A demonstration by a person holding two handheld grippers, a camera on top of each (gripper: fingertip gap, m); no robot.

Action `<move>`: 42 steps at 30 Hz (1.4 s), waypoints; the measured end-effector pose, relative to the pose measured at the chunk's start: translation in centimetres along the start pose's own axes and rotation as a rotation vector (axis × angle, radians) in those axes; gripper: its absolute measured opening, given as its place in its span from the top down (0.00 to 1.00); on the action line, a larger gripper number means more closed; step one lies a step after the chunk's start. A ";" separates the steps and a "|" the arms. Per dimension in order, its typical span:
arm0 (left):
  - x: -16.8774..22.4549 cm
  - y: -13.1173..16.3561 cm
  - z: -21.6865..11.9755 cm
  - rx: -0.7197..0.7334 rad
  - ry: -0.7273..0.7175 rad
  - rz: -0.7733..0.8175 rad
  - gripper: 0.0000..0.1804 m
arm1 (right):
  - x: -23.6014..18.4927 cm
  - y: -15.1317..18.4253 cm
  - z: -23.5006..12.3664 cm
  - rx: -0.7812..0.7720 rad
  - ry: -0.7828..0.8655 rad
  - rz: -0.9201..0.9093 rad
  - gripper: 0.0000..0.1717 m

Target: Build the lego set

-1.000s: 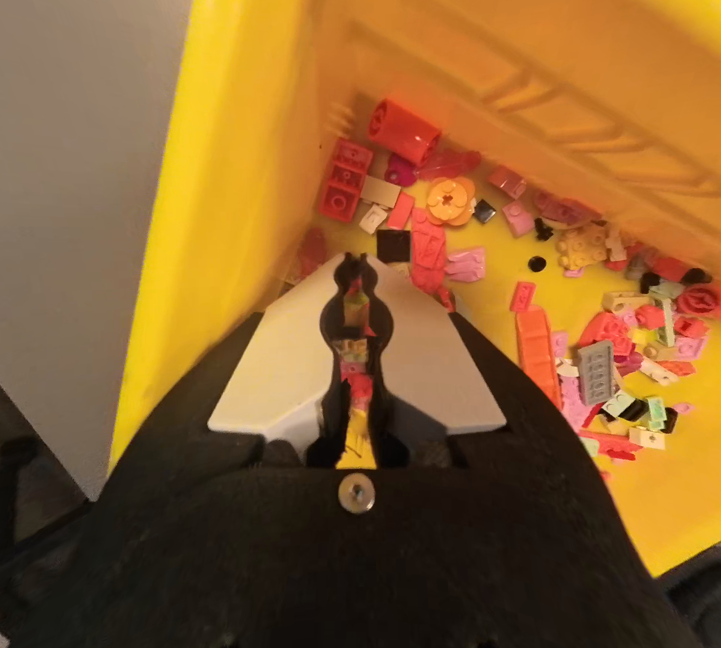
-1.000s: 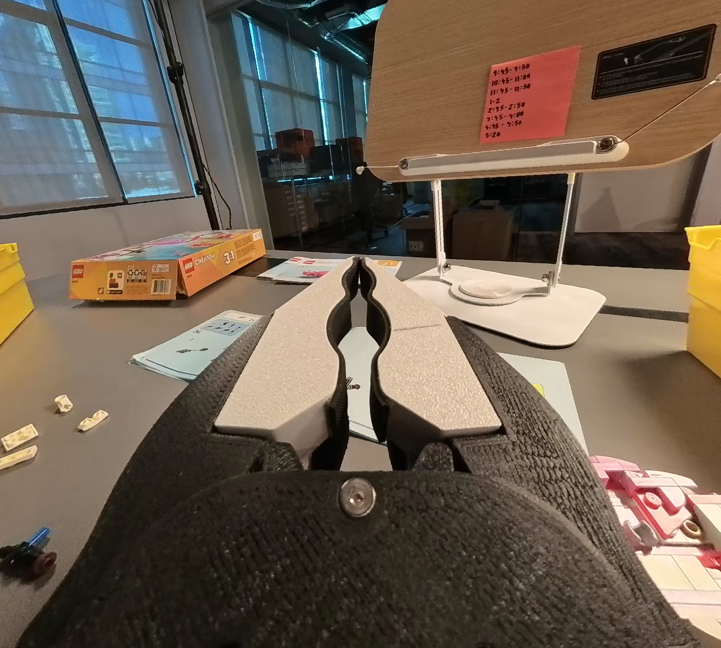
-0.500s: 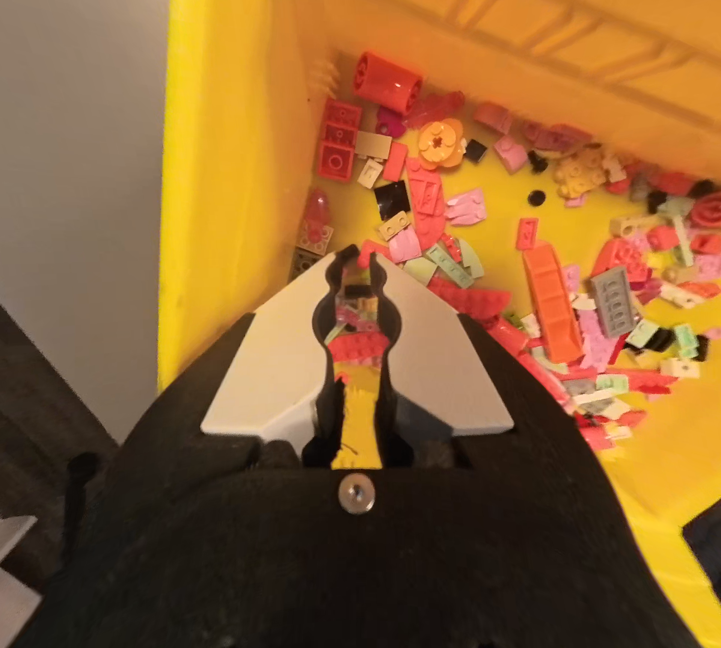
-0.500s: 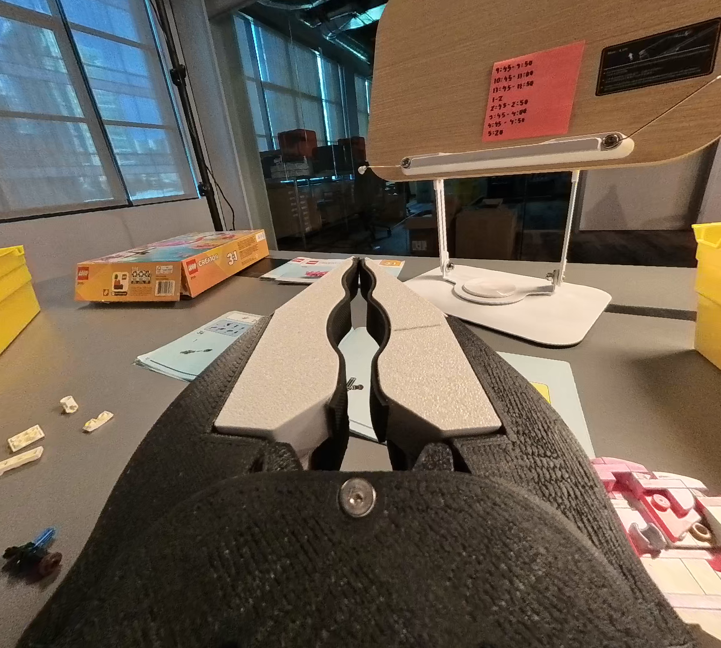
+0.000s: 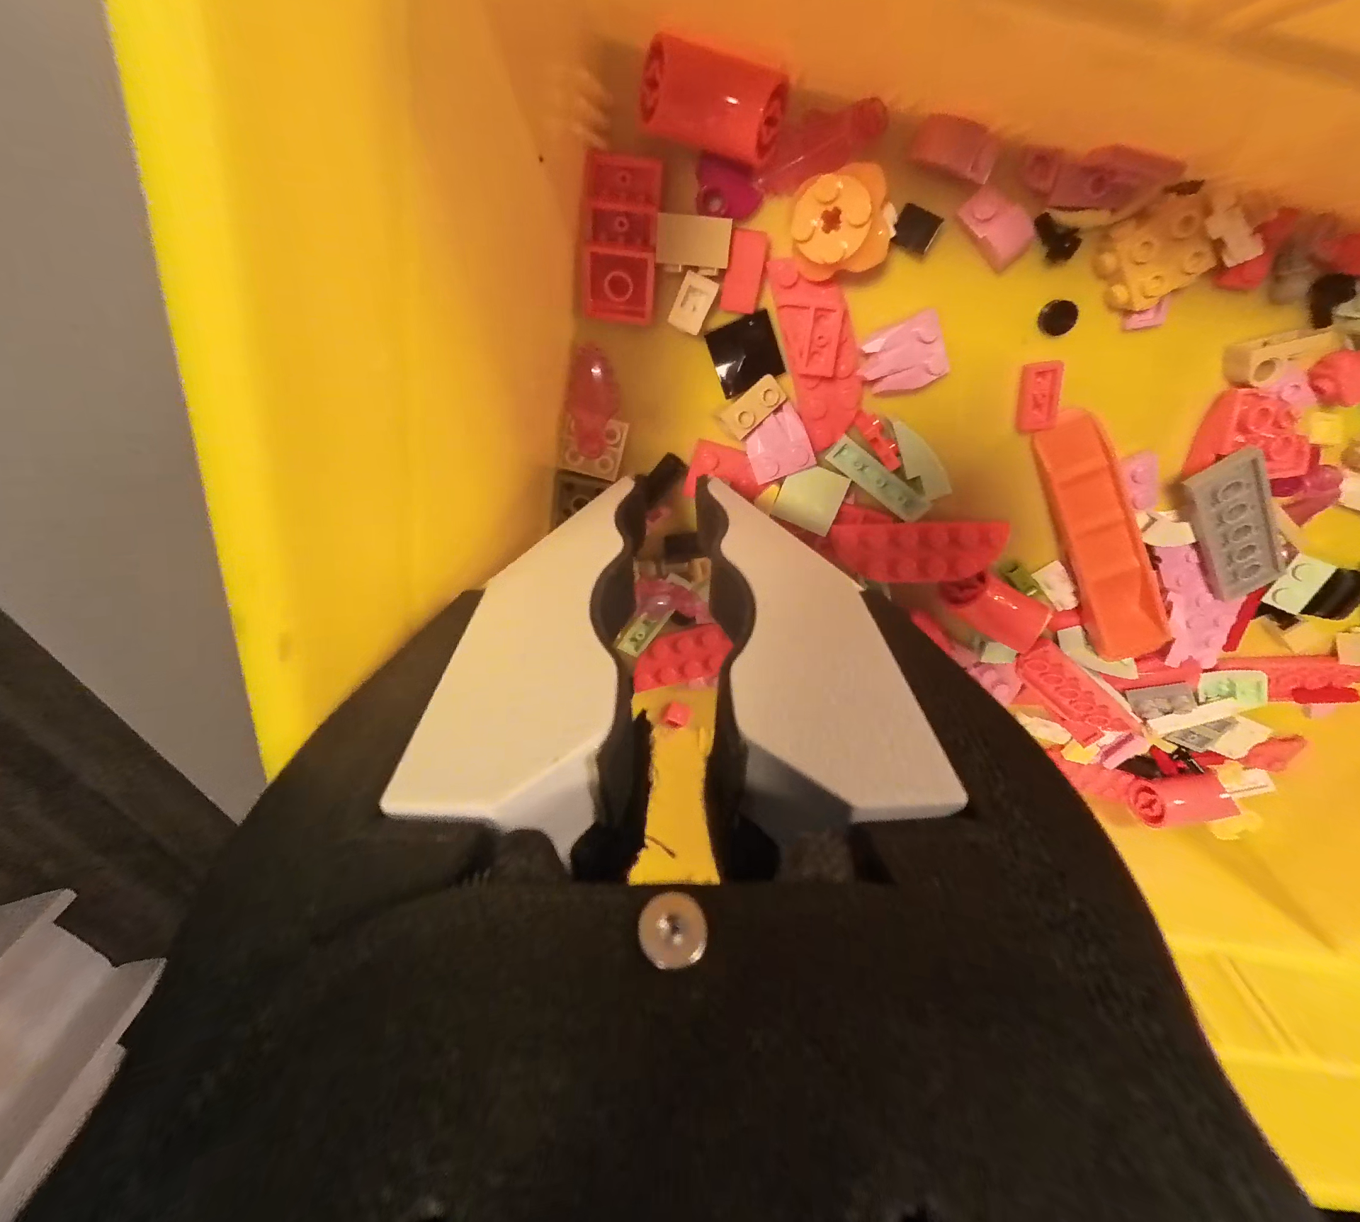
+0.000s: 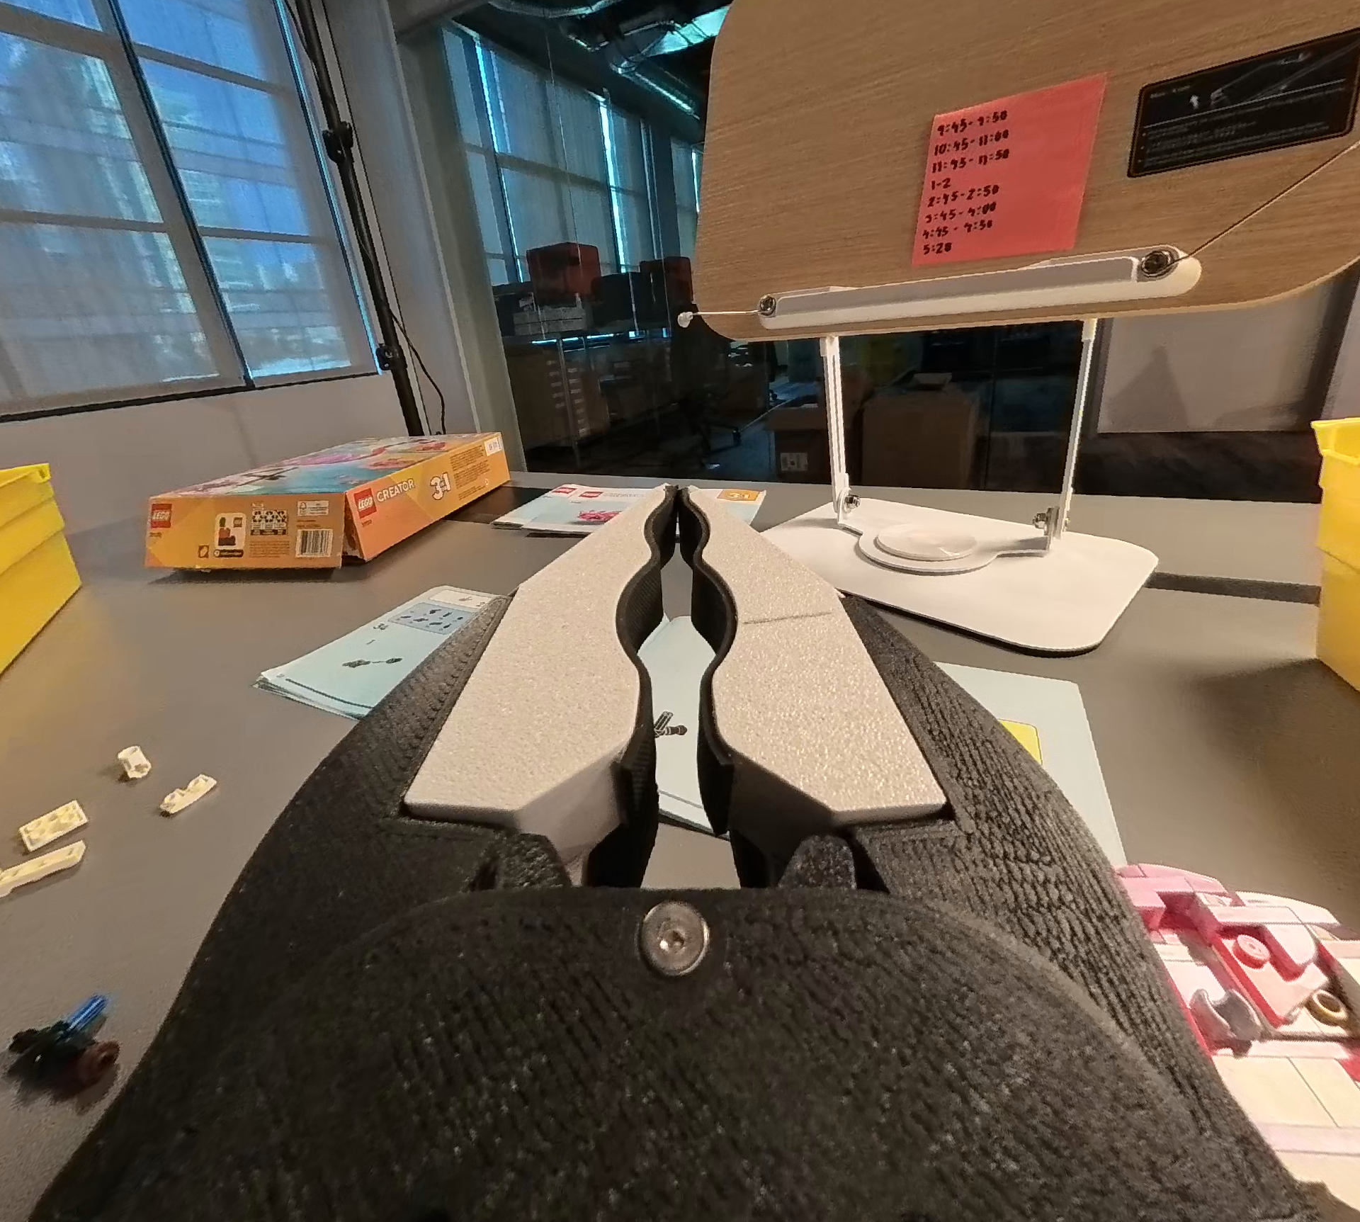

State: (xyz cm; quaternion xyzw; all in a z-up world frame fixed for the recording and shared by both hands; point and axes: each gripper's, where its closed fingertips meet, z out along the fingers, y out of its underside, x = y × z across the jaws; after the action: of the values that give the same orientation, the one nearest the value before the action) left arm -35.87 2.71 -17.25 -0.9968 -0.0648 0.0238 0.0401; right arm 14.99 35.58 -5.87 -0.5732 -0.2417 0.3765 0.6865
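Table [image 6: 184,657], grey and wide, carries the right-hand scene: a tilted wooden book stand [image 6: 1030,46] on a white base at far right, bearing a pink note and a black label, an orange toy-brick box [image 6: 324,509] at far left, and pale blue instruction booklets [image 6: 368,657] lying under and beyond the right gripper [image 6: 677,496]. Its jaws are closed tip to tip on nothing, held above the table. A pink and white brick build [image 6: 1251,980] sits near right; 4 small white pieces [image 6: 188,793] lie near left.

Inside a yellow bin [image 5: 331,230], the left gripper [image 5: 681,484] points down by the left wall, jaws parted a little over the brick heap; whether they grip anything I cannot tell. A red round brick [image 5: 710,97] lies far, an orange curved piece [image 5: 1096,524] right, a coral plate [image 5: 920,550] just beside the fingertips.
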 end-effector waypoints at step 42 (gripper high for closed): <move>-0.1 -0.6 -0.6 0.105 -0.035 0.044 0.89 | -0.1 0.0 0.0 0.000 -0.011 0.005 1.00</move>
State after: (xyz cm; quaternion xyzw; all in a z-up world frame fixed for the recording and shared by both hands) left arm -36.05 3.21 -16.61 -0.9939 -0.0421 0.0454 0.0909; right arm 14.88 35.48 -5.84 -0.5720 -0.2438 0.3814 0.6841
